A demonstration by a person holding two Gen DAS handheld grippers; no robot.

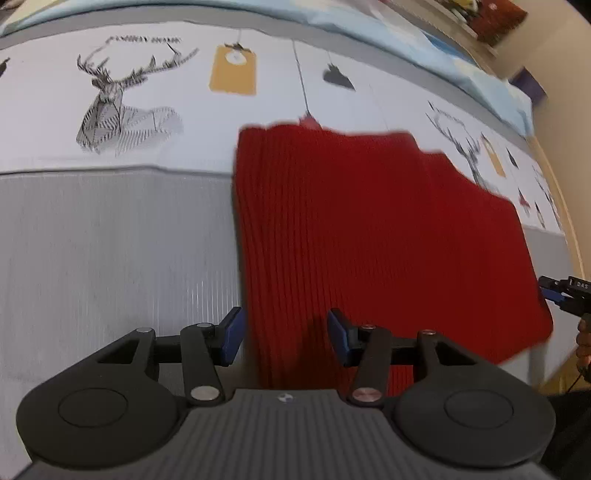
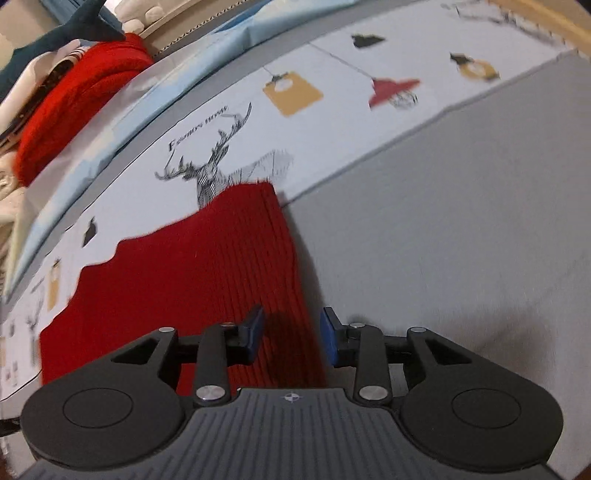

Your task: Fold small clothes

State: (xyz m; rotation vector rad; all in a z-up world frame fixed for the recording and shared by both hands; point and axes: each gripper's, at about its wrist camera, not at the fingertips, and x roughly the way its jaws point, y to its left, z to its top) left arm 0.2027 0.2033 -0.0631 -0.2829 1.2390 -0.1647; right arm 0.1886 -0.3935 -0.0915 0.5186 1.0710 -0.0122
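A red ribbed knit garment lies flat as a rough rectangle on a grey and white printed sheet. In the left wrist view my left gripper hovers open over the garment's near left edge, and its blue pads grip nothing. The right gripper peeks in at the far right beside the garment's right edge, with a hand behind it. In the right wrist view the right gripper stands open above the garment's right edge, with cloth below the jaws but none pinched.
The sheet carries deer, tag and lamp prints. A light blue cloth runs along the far side. Beyond it lie a pile with a red garment and a dark blue plush. Grey sheet spreads to the right.
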